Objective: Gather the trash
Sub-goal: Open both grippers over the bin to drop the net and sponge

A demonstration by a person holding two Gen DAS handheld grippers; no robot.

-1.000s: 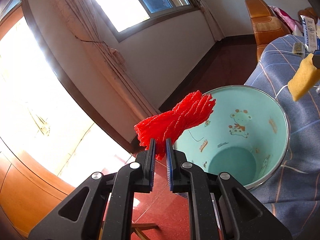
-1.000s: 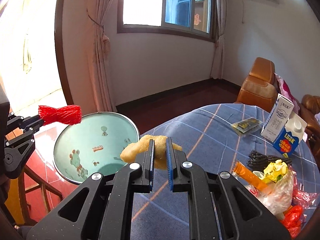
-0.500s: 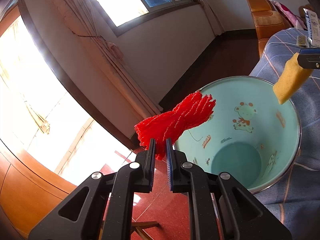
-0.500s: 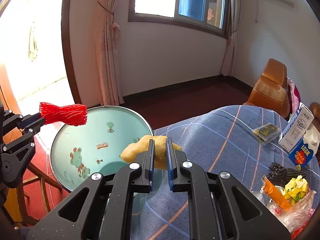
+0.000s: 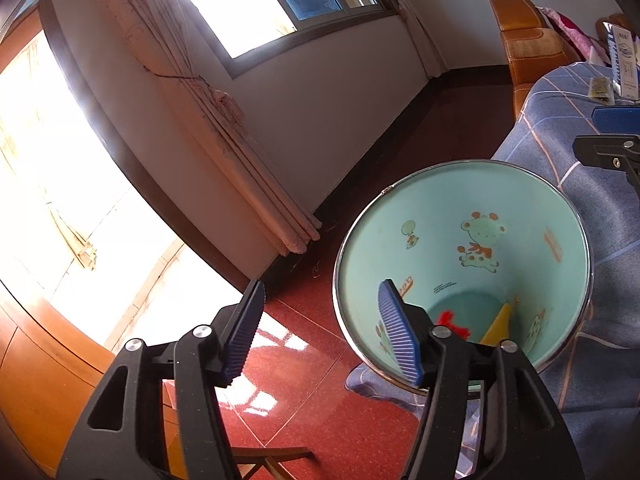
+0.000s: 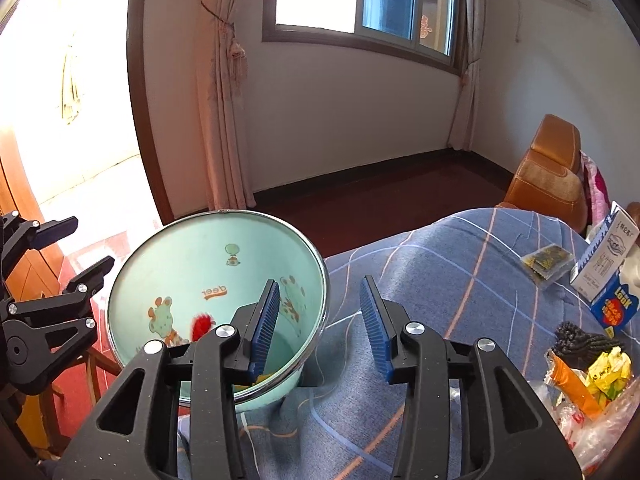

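A mint-green trash bin (image 5: 560, 224) with cartoon deer prints stands against the edge of the blue checked tablecloth; it also shows in the right wrist view (image 6: 176, 256). The red foam net (image 5: 454, 322) and the yellow sponge piece (image 5: 498, 322) lie at its bottom; the net shows in the right wrist view (image 6: 202, 326) too. My left gripper (image 5: 320, 332) is open and empty above the bin's left rim. My right gripper (image 6: 318, 320) is open and empty over the bin's right rim.
The blue checked tablecloth (image 6: 460, 264) carries a milk carton (image 6: 610, 264), a small packet (image 6: 546, 258), a black net (image 6: 584, 342) and a pile of wrappers in a clear bag (image 6: 592, 380). An orange armchair (image 6: 548, 176) stands behind. The floor (image 5: 304, 372) is red tile.
Both grippers have opened. The red net and the yellow sponge have dropped from the jaws into the bin.
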